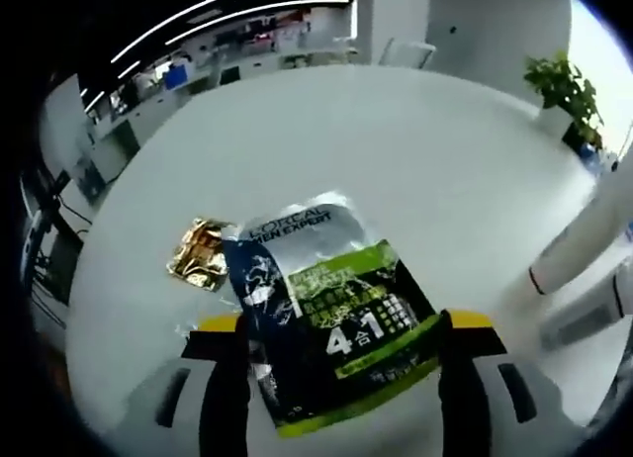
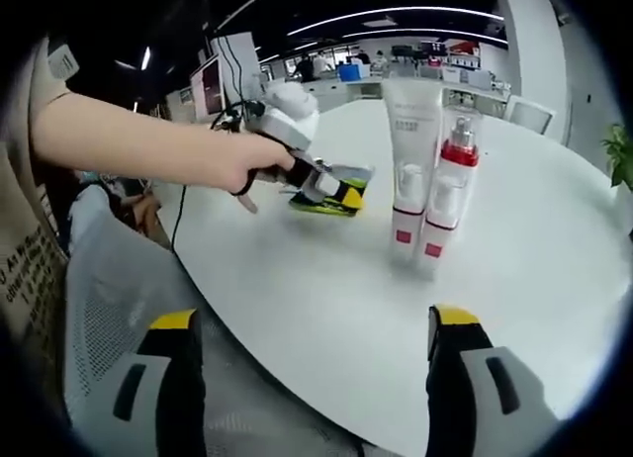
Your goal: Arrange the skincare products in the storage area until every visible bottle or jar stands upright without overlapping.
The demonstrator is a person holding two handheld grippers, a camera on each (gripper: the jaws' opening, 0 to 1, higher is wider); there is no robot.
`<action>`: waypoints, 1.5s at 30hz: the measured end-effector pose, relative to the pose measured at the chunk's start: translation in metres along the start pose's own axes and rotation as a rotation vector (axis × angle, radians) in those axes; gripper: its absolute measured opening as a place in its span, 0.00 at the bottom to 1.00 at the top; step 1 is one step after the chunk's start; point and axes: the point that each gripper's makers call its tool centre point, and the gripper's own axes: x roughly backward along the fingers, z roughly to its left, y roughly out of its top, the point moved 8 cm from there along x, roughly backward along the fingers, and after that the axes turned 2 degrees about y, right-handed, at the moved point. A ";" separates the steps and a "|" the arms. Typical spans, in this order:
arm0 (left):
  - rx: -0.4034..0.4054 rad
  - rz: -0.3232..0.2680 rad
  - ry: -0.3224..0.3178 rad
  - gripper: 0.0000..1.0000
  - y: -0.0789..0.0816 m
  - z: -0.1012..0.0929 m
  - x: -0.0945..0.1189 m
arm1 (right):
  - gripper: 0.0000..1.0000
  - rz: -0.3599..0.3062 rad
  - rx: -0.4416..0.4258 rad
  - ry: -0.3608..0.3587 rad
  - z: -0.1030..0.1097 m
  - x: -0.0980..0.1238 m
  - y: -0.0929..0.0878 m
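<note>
Your left claw [image 1: 341,363] grips the flat sachet [image 1: 331,314], just beside the gold packet [image 1: 201,253]. It's limp and slippery: pinch its stiff edge. Right claw [image 2: 307,368] hangs released.

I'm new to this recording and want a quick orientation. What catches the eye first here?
In the left gripper view, a dark blue and green L'Oreal Men Expert sachet lies between the left gripper jaws, with a gold foil packet beside it on the white round table. In the right gripper view, a white tube and a red-collared pump bottle stand upright, close together.
</note>
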 end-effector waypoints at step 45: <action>-0.041 -0.062 -0.083 0.04 -0.012 0.005 0.020 | 0.92 0.032 0.028 0.037 0.010 -0.002 -0.002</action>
